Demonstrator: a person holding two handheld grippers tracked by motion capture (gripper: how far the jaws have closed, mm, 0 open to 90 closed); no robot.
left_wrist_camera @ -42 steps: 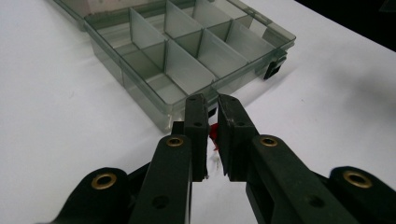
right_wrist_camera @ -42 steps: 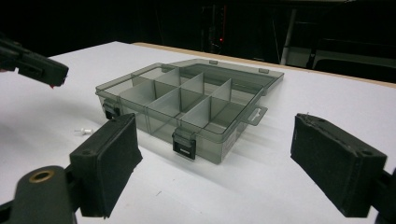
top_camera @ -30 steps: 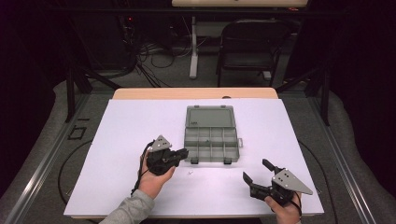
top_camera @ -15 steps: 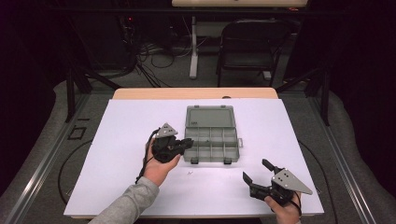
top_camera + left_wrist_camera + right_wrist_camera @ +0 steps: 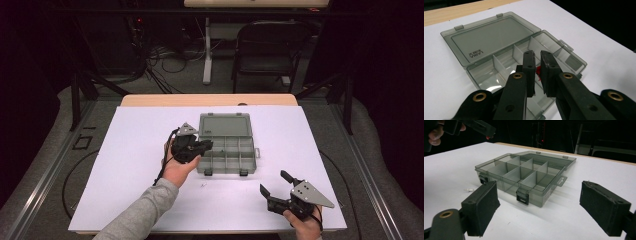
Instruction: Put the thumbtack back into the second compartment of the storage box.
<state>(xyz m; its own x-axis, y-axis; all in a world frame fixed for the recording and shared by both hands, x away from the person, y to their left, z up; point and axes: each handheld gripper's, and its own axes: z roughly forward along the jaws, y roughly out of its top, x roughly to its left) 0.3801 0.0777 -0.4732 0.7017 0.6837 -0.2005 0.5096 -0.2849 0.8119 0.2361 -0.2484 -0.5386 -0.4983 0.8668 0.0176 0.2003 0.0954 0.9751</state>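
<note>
A grey see-through compartment box [image 5: 224, 125] lies open in the middle of the white table, its lid flat behind it and its compartments bare. My left gripper [image 5: 208, 145] hovers over the box's left compartments. In the left gripper view its jaws are shut [image 5: 537, 53] on a small red piece [image 5: 538, 73] above the box [image 5: 491, 37]. My right gripper [image 5: 273, 182] rests open near the front right of the table, nothing between its pads [image 5: 539, 192], and faces the box [image 5: 534, 195] from the front. The red piece [image 5: 488, 137] shows at the left gripper's tip, top left.
A small white pin [image 5: 202, 185] lies on the table just in front of the box's left latch, and appears as the white pin [image 5: 469, 190] in the right gripper view. A chair [image 5: 265, 45] and cables stand beyond the table's far edge.
My left gripper has moved forward and to the right, from beside the box to over its left side. The right gripper has stayed put.
</note>
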